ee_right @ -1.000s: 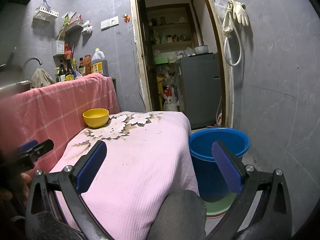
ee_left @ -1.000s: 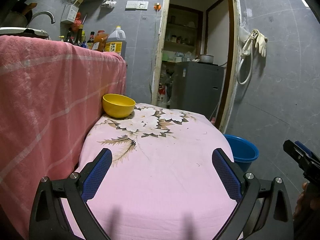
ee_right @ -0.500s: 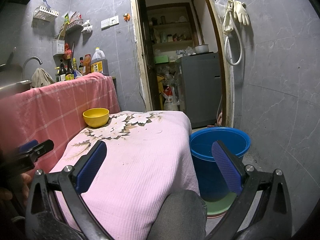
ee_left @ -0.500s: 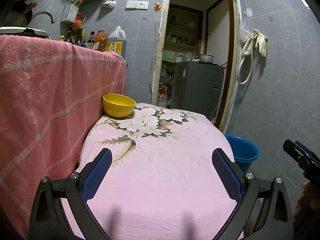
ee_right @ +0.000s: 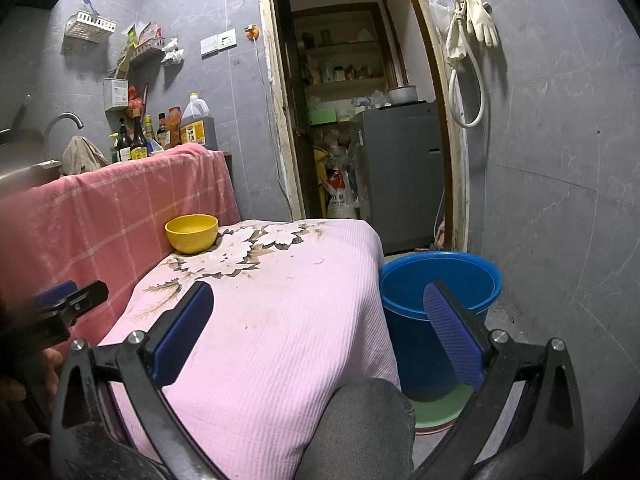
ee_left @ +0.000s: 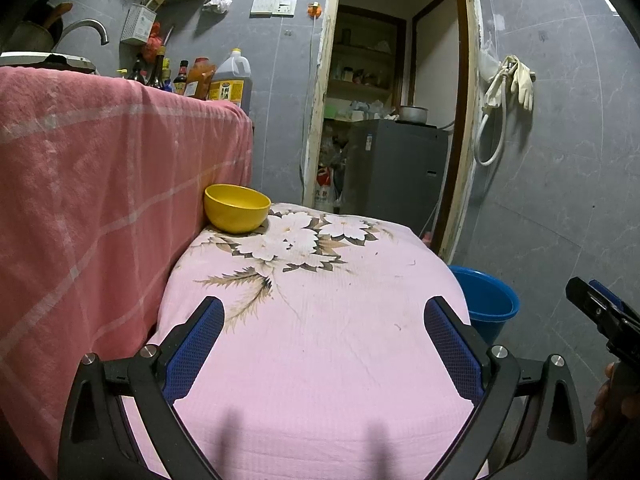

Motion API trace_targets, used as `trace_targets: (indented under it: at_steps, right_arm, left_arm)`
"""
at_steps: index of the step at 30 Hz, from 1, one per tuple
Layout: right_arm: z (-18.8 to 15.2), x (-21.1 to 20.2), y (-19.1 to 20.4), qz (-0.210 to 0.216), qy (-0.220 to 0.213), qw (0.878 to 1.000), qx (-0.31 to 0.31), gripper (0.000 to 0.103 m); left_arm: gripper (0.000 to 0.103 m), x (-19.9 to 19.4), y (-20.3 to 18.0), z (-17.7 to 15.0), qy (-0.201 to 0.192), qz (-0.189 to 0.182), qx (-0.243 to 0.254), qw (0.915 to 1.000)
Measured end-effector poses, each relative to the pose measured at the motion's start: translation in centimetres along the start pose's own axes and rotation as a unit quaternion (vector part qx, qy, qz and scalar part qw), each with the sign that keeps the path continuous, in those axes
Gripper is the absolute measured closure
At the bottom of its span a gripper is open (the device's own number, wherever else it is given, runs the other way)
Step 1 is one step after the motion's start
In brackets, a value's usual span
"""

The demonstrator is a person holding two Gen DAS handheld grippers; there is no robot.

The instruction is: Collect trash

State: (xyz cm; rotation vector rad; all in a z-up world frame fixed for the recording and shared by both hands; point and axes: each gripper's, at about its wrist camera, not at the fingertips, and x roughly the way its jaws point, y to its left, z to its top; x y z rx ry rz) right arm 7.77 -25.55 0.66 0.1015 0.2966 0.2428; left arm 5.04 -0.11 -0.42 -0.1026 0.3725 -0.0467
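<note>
Between both pairs of blue pads, nothing: left gripper [ee_left: 324, 320] and right gripper [ee_right: 318, 304] both gaping wide, hovering over pink floral cloth [ee_left: 320, 340]. Further back, yellow bowl [ee_left: 237, 208] sitting beside red checked cloth [ee_left: 100, 200]. Right of table, blue bucket [ee_right: 440, 280] standing on floor.

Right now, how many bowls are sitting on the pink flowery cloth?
1. A yellow bowl sits at the far left corner of the pink cloth, against the red checked cloth. Both cameras show the cloth top, and no other bowl appears.
</note>
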Motion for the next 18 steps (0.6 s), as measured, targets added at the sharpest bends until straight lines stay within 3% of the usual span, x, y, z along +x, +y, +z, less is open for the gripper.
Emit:
trace_targets:
  at_steps: [18]
  right_arm:
    - [-0.9, 0.4, 0.5, -0.003, 0.012, 1.0, 0.004, 0.0]
  left_arm:
    - [0.005, 0.9, 0.3, -0.2, 0.007, 0.025, 0.002, 0.9997]
